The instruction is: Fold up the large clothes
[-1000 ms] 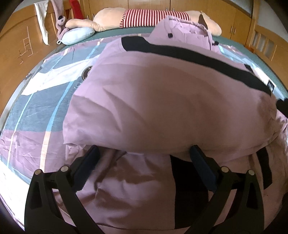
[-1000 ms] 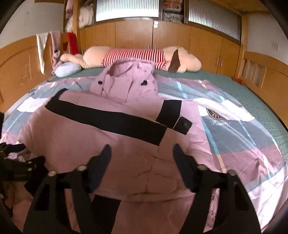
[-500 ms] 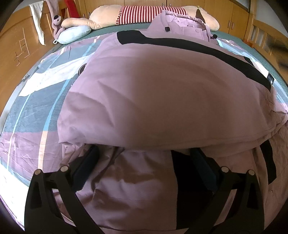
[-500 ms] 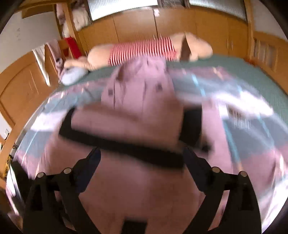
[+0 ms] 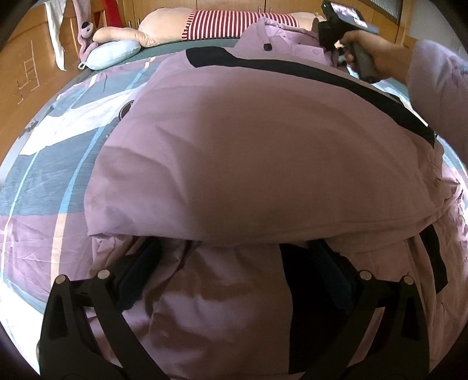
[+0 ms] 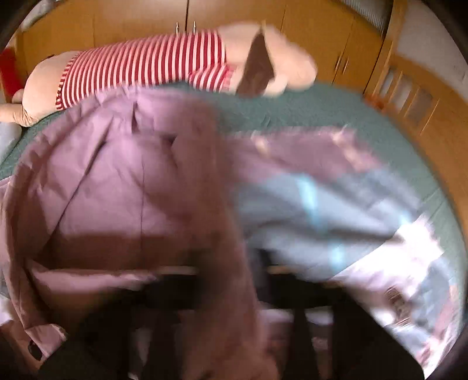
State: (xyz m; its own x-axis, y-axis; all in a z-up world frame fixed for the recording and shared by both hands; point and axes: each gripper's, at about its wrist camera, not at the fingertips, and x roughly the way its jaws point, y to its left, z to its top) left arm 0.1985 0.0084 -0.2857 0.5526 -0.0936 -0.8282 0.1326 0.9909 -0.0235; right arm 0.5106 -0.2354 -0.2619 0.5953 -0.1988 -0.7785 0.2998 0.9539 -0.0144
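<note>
On the bed, a patterned bedsheet (image 5: 44, 181) of purple, grey-blue and white blocks underlies a large lilac jacket (image 5: 263, 152) with a black band across its upper part. Left wrist view, from left to right: a wooden bed frame (image 5: 26, 73); a pale blue cushion (image 5: 112, 52) with a purple soft toy (image 5: 86, 35) beside it; a long plush toy (image 5: 210, 23) in a red-and-white striped top lying along the head of the bed; the jacket's hood end (image 5: 280, 35) just in front of it; and, at upper right, the right gripper (image 5: 330, 41) held by a hand (image 5: 377, 52) in a pale sleeve, its tips at the hood. The left gripper (image 5: 234, 263) sits at the bottom, its 2 dark fingers (image 5: 140, 269) spread wide apart with their tips tucked under the folded jacket edge; no pad presses on cloth. Right wrist view, blurred: the lilac hood fabric (image 6: 131, 181) fills the left and centre, the bedsheet (image 6: 336, 204) the right, wooden cupboards (image 6: 336, 43) behind. The right gripper's (image 6: 234, 292) jaws are together, and a fold of the jacket runs down between the dark fingers, apparently pinched.
</note>
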